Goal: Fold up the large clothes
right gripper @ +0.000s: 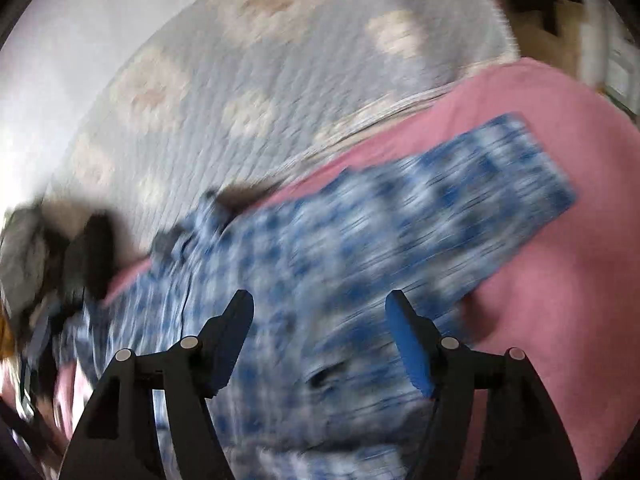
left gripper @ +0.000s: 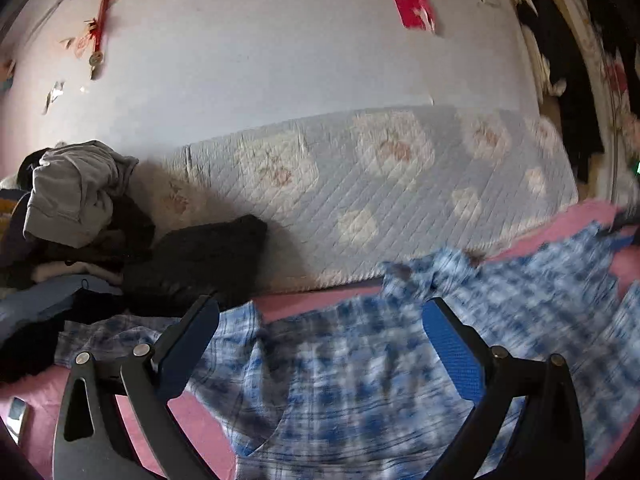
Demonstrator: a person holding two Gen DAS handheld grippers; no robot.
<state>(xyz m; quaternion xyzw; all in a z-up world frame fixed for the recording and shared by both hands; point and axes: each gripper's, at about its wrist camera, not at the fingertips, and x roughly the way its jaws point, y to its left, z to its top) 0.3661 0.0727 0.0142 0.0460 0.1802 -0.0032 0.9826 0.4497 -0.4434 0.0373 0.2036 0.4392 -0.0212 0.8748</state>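
A blue and white plaid shirt lies spread on the pink bedsheet, its collar toward the quilt. My left gripper hovers over the shirt's middle with its jaws wide apart and nothing between them. In the right wrist view the same plaid shirt stretches across the pink sheet, a folded part reaching up to the right. My right gripper stands open above the cloth, nothing held between its blue pads. Both views are blurred.
A pale quilt with flower patches stands rolled along the white wall. A heap of dark and grey clothes sits at the left. Dark hanging clothes fill the far right.
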